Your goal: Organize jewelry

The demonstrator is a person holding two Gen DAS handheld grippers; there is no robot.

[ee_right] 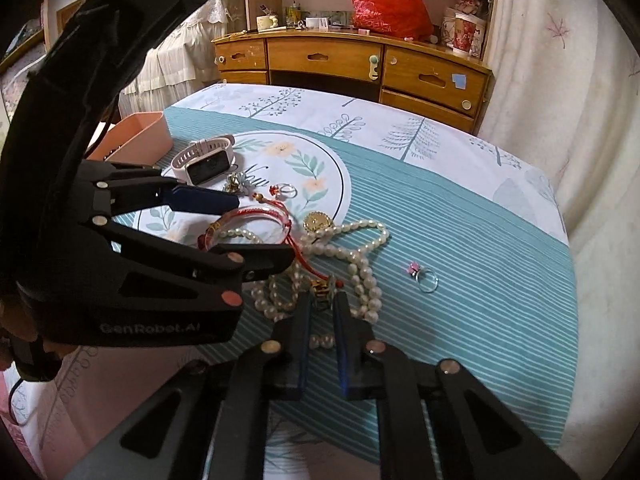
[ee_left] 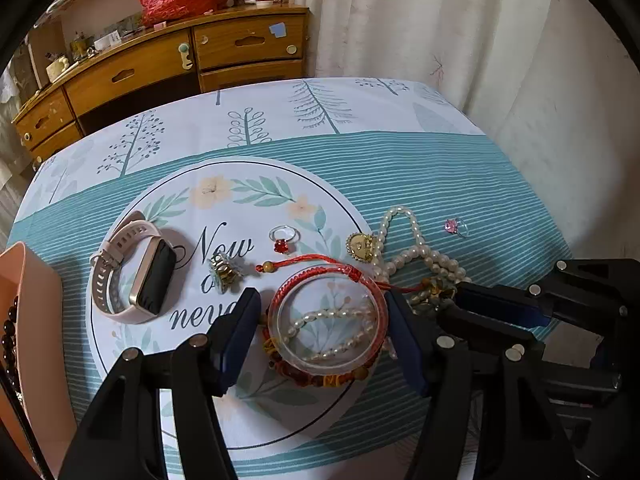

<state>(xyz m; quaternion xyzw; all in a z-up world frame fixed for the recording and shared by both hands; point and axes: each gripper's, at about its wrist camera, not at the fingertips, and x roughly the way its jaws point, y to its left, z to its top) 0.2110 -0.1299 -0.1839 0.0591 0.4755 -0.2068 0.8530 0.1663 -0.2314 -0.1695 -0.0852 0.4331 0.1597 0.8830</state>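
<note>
On the bench (ee_left: 460, 168), near its front edge, your left hand-held gripper (ee_left: 324, 320) straddles the bangle (ee_left: 328, 320), pads right beside its rim on both sides; whether they press I cannot tell. Your right hand-held gripper (ee_right: 323, 300) is pinched nearly closed on the gold charm (ee_right: 322, 290) at the end of the red cord (ee_right: 310, 268), amid the pearls (ee_right: 360, 264). Judged step: separating the tangle. Hold the bangle steady and draw the charm away slowly, low to the cloth, so cord and pearl strands slide free rather than drag. The pink box (ee_right: 140, 132) waits at the left.
</note>
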